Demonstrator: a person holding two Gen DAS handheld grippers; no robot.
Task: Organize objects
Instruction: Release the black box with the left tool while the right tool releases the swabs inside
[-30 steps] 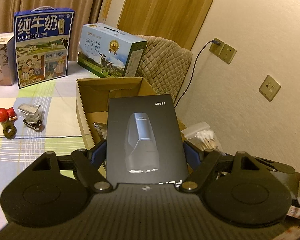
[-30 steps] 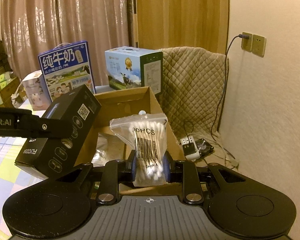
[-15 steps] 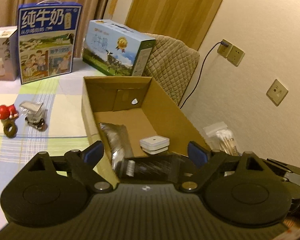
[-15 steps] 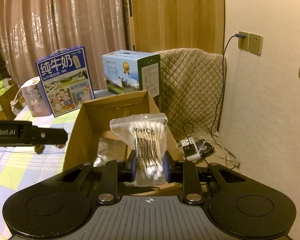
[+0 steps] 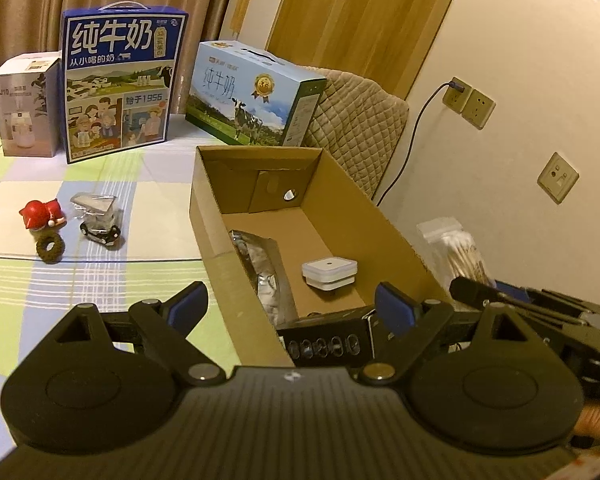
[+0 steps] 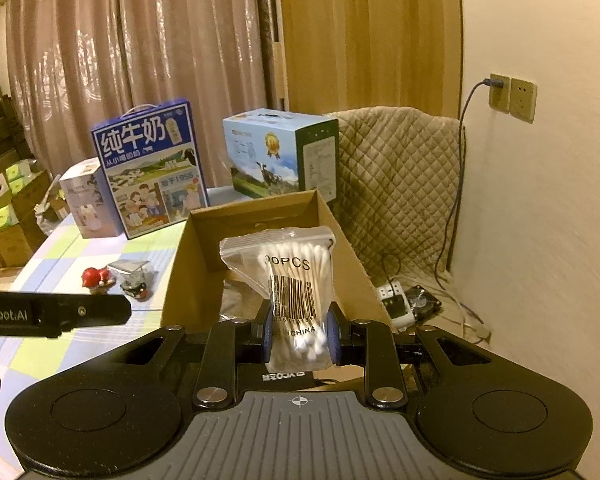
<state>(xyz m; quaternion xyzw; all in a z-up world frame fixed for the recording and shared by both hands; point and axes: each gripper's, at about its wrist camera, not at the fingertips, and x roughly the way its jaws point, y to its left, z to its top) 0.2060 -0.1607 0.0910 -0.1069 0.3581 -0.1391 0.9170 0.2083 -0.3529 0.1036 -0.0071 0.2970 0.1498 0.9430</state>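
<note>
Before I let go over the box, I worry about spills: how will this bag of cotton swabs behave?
The bag of cotton swabs looks light and soft. Above the right claw it stands up, stiffened by packed swabs. Its top looks sealed, so spilling seems unlikely; it should land limply in the cardboard box.

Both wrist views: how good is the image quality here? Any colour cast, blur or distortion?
Left wrist view: warm yellow indoor cast, strong fisheye bending of the wall, cardboard box fairly sharp, milk carton print readable. Right wrist view: same cast, the cotton swab bag crisp in the right gripper, wall at right smeared, curtain shiny with glare.
</note>
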